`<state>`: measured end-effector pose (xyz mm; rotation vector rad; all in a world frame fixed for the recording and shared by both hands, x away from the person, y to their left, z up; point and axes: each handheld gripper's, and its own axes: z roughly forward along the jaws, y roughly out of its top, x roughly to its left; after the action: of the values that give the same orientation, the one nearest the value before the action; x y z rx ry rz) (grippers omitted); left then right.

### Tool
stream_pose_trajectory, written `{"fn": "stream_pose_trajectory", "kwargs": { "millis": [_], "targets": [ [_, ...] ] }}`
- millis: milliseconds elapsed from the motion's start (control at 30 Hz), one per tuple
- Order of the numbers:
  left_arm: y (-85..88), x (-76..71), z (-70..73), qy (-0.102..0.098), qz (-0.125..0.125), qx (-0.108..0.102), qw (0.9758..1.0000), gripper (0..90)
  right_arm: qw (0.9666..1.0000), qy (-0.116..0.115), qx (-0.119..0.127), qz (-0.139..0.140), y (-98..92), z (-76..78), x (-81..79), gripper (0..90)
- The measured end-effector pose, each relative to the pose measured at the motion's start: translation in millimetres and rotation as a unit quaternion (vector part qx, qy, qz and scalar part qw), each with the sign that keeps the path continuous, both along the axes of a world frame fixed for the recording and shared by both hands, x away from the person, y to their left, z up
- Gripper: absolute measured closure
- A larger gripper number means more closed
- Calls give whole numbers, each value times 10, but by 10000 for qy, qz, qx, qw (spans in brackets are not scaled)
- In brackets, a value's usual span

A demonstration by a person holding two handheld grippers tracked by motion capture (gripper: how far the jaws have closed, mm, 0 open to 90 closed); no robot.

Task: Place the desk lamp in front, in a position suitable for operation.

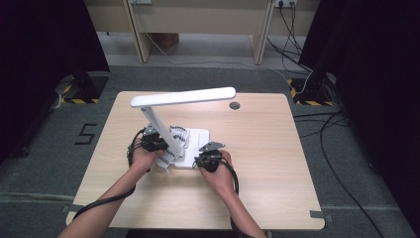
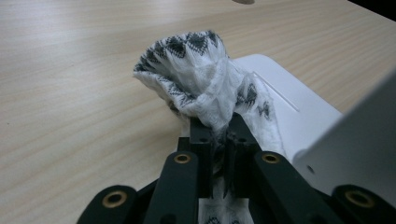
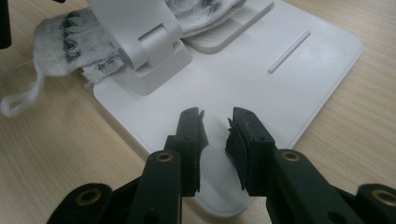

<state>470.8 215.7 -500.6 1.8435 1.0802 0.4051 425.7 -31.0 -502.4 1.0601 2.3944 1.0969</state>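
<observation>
A white desk lamp stands mid-table, with a flat base [image 1: 199, 136], a slanted arm [image 1: 157, 121] and a long head [image 1: 183, 97]. A white cloth with a black zigzag pattern [image 2: 196, 74] is bunched against the foot of the arm [image 3: 149, 46]. My left gripper [image 2: 219, 128] is shut on that cloth [image 1: 177, 138], which bulges out past its tips beside the base [image 2: 285, 102]. My right gripper [image 3: 217, 119] hovers over the near corner of the base [image 3: 280, 88], its jaws apart with a narrow gap and nothing pinched. In the high view the left gripper [image 1: 166, 147] and right gripper [image 1: 198, 160] flank the base.
The light wooden table [image 1: 257, 163] has bare room to the right and front. A round cable hole [image 1: 235, 105] sits near the far edge. A loose loop of thread [image 3: 18, 100] trails from the cloth [image 3: 60, 42]. Cables lie on the floor at right [image 1: 327, 148].
</observation>
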Motion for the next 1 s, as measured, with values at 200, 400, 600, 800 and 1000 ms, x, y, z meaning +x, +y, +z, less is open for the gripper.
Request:
{"fn": "stream_pose_trajectory", "kwargs": {
  "millis": [200,400,600,800,1000],
  "targets": [
    [-29,-125,7,41,-41,94,9999,833,10000,-24,36,-18,-5,-9,-8,737],
    [-9,-221,7,91,0,99,9999,834,10000,-36,53,-11,-8,-14,-10,740],
    [24,-330,-29,99,57,23,9999,835,10000,-24,47,-11,-8,-11,-11,741],
    [34,-423,-33,102,7,70,9999,835,10000,-32,47,-14,-7,-12,-11,742],
    [46,-542,-54,105,-78,65,9999,835,10000,-29,43,-2,-6,-10,-8,744]
  ]
}}
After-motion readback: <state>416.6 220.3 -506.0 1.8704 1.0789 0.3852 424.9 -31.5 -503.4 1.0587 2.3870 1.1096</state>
